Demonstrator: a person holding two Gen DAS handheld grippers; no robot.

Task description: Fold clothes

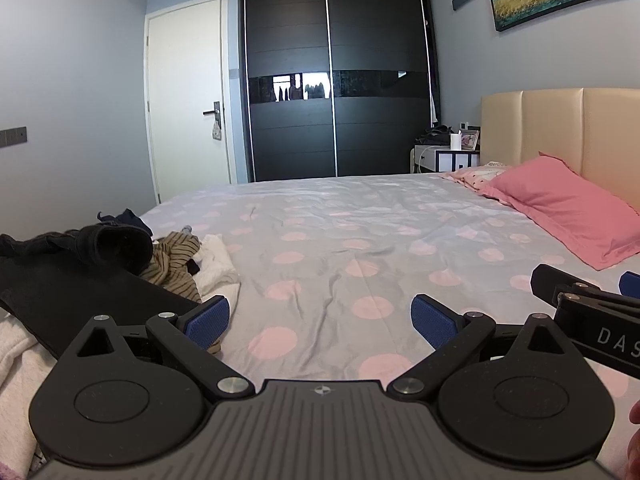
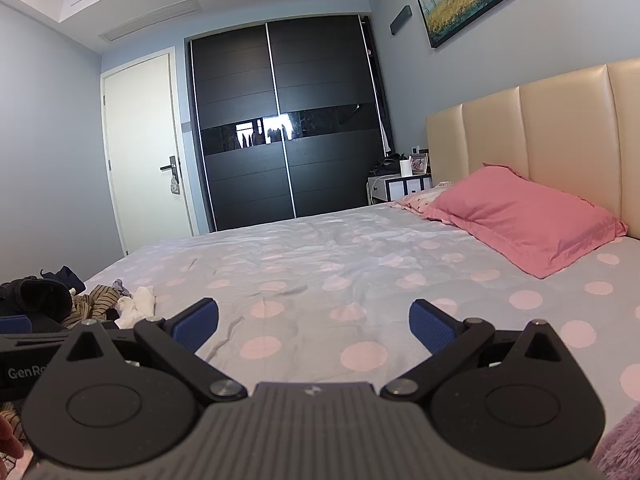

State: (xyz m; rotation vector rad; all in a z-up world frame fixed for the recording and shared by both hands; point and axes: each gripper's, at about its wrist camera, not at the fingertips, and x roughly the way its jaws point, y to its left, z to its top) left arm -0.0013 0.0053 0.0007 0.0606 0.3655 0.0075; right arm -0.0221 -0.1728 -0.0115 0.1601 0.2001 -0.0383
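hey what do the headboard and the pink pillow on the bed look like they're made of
Headboard: looks like cream leather or faux leather, padded; smooth panels with a soft sheen and vertical seams. Pink pillow: matte woven fabric, probably cotton; soft creases and a flat flanged edge.

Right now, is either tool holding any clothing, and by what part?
Nothing held. Left tool and right tool are open over the bedsheet; the clothes pile lies untouched.

Soft even daylight, sharp, fisheye-bowed edges.
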